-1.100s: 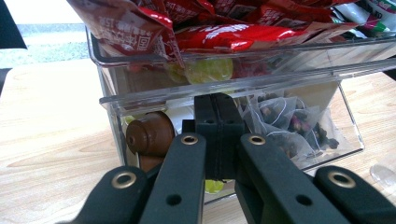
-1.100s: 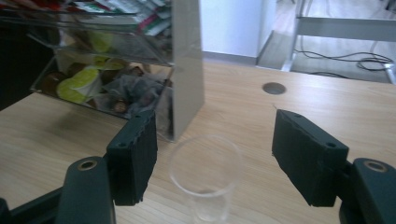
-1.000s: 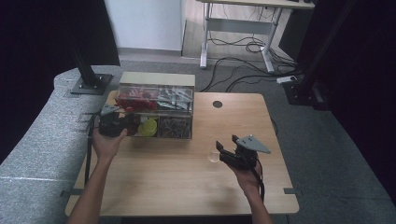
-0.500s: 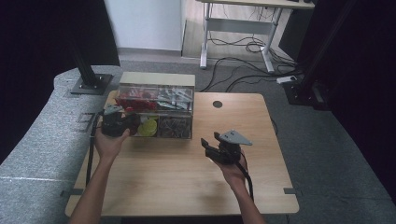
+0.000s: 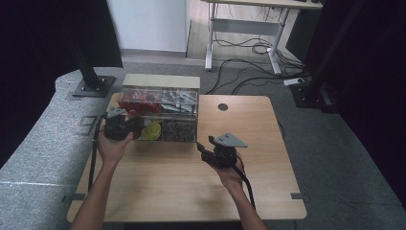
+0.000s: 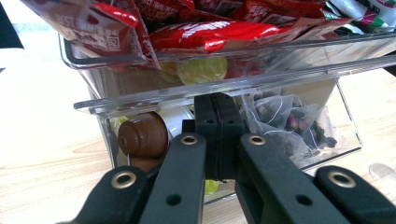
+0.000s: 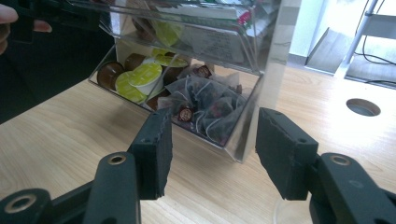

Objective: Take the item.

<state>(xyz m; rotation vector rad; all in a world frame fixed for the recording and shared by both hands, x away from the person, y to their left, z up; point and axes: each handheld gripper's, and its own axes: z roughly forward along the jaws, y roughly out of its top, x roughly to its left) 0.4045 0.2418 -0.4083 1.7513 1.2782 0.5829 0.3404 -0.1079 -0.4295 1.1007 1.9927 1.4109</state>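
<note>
A clear two-tier organizer box (image 5: 182,103) stands at the table's back left. Its upper tier holds red snack packets (image 6: 210,30). The lower tier holds yellow-green and brown capsules (image 7: 144,74) beside mesh tea bags (image 7: 205,105). My left gripper (image 5: 119,127) is at the box's front left corner; in the left gripper view it (image 6: 217,102) is shut, jaws pressed together, tips against the clear lip (image 6: 140,100) beside a brown capsule (image 6: 142,135). My right gripper (image 5: 218,151) is open just off the box's front right corner; the right gripper view shows it (image 7: 212,140) facing the tea bags.
A round cable hole (image 5: 222,106) lies in the table right of the box. Bare wood stretches in front of and right of both hands. A small clear round piece (image 6: 384,170) lies on the table. A desk frame with cables (image 5: 249,38) stands behind.
My right gripper has moved left and forward, from the table's right part up to the box's front right corner, staying open. The left gripper has barely shifted at the box's left end.
</note>
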